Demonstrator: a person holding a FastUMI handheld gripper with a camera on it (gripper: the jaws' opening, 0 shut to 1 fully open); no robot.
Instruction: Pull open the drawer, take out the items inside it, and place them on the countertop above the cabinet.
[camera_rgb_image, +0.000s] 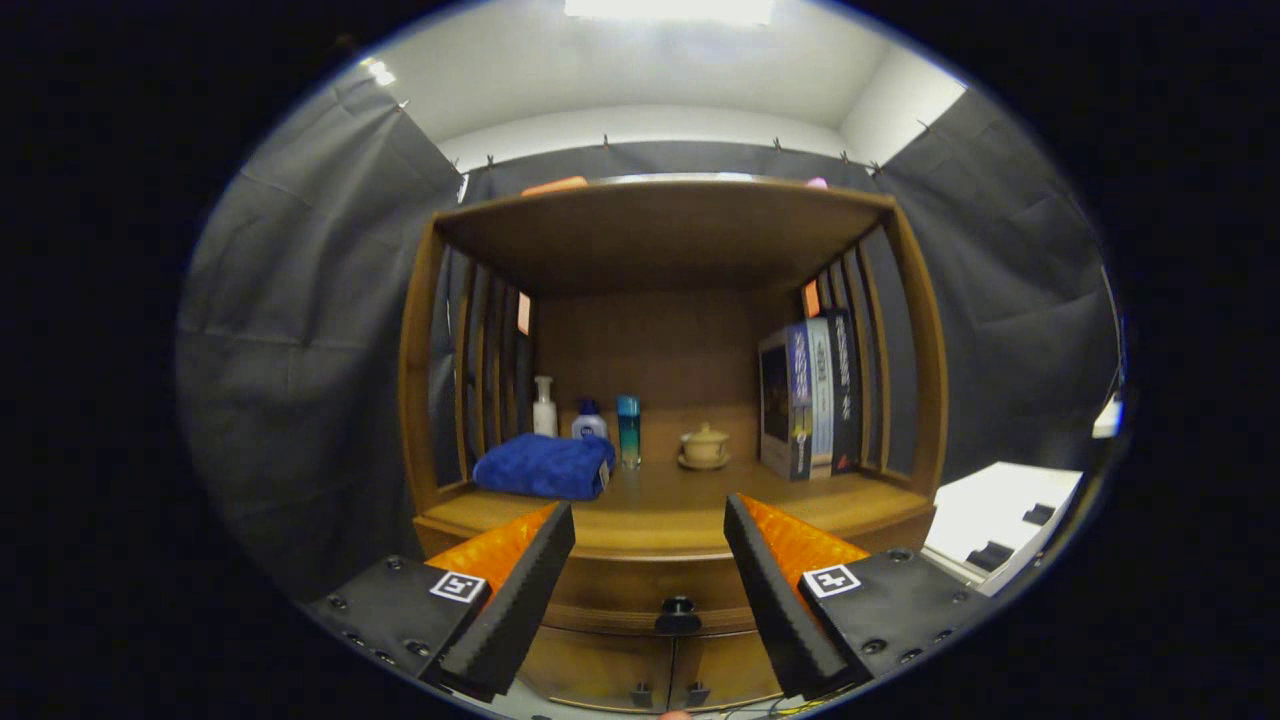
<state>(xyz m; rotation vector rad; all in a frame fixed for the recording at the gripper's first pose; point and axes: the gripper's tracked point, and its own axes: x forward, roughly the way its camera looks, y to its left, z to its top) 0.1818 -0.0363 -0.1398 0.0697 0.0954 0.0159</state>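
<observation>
1. The gripper (650, 520) is held with its fingers spread wide, nothing between them.
2. The closed drawer (650, 590) and its dark knob (678, 607) are seen just ahead, under the countertop (660, 505).
3. A blue towel (545, 466) is laid on the countertop.

On the shelf ahead of you lies a folded blue towel (545, 466), toward the left side. Just behind it stand a white pump bottle (544, 405) and a small white bottle with a blue cap (589, 420). Right beside the towel you see a slim teal bottle (628, 430), upright. Further right, apart from the bottles, a small lidded cup on a saucer (705, 446) sits near the back panel. At the right side a set of books (812, 395) stands upright against the slatted side wall (868, 350). Off to the right, outside the wooden unit, you see a white table (1000, 520).
</observation>
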